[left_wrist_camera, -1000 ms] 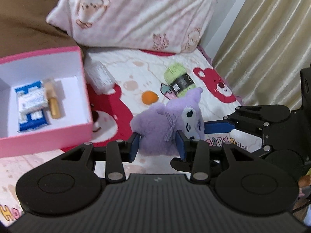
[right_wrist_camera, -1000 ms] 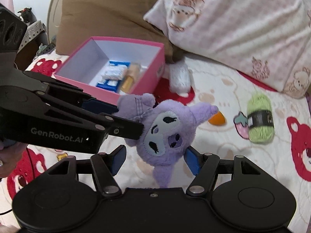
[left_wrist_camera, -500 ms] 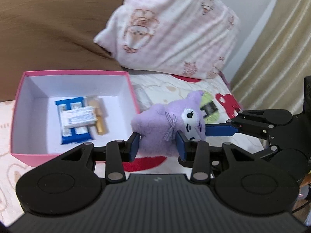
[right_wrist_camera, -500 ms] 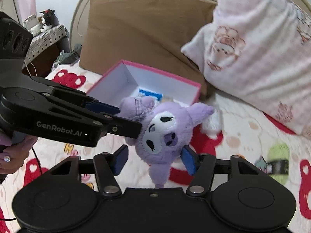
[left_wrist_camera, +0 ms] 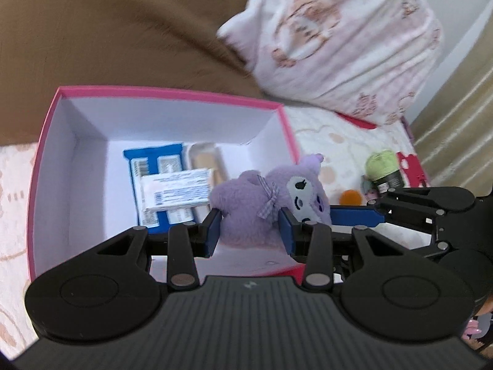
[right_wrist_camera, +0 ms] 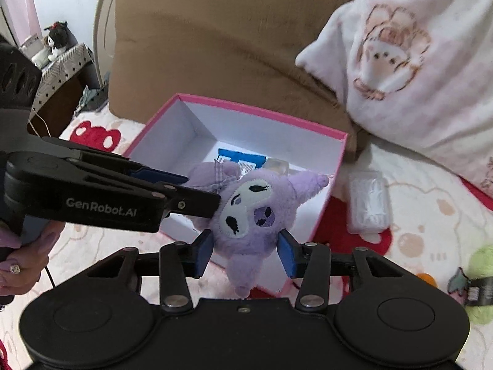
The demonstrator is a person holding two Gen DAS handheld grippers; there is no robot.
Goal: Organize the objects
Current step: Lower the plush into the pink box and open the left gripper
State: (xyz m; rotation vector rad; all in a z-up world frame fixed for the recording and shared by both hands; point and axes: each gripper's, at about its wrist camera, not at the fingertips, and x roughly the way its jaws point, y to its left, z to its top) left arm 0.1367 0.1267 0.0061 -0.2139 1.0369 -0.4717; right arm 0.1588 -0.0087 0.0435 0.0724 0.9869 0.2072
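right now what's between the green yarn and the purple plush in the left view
A small orange ball lies on the bedsheet between the green yarn and the purple plush; the left wrist view shows it.

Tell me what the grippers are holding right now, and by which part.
Both hold the purple plush toy: the left gripper clamps its body behind the bow, the right gripper pinches the lower part of its head, over the pink box.
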